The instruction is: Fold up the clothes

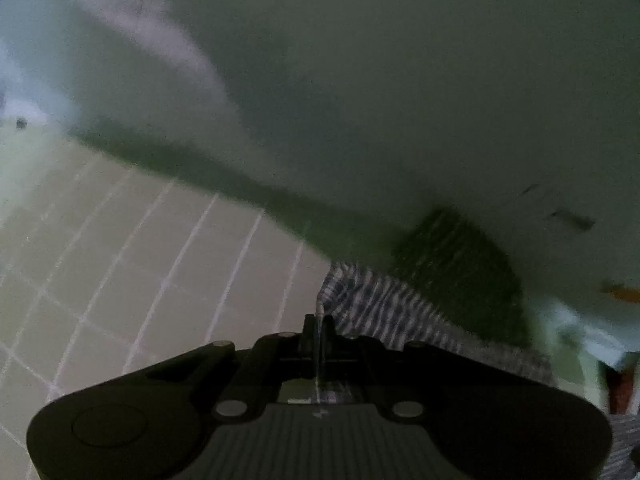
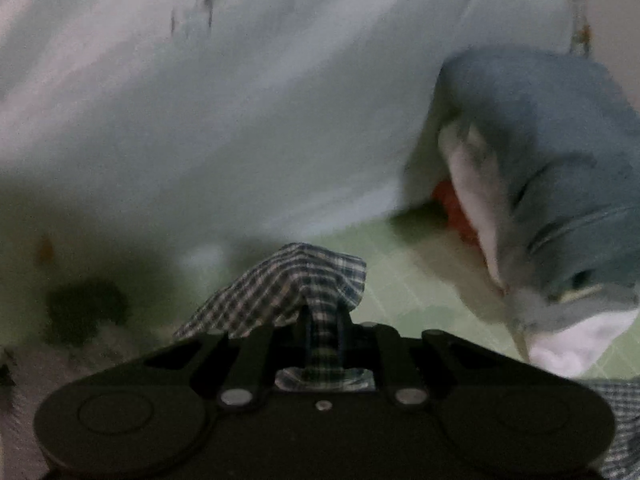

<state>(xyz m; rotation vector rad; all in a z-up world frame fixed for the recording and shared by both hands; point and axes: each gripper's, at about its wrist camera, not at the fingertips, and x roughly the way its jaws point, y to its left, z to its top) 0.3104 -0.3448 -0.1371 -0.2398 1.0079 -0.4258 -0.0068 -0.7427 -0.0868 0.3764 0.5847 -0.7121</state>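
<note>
Left gripper (image 1: 318, 322): I have it pressed together on a thin edge of the checked garment (image 1: 384, 312); a sliver of cloth shows between the pads.
Right gripper (image 2: 322, 316): pinching a bunched fold of the same checked cloth, which humps up over the fingertips.
Garment, place: strung between my two grippers, above the green gridded mat (image 1: 152, 280) on the desk; whether any of it rests on the mat I cannot tell.
Garment, handling: I judge it light, thin and limp; it creases and sags freely, so nothing holds shape unsupported.
Grip advice: take hems or corners, one per gripper, well apart, and keep the edge taut.
Slip risk: the left pinch is shallow; a sharp tug could pull it free.
Nearby: a blue and white pile of clothes (image 2: 540, 168) to the right; pale sheet (image 1: 400, 80) behind.
</note>
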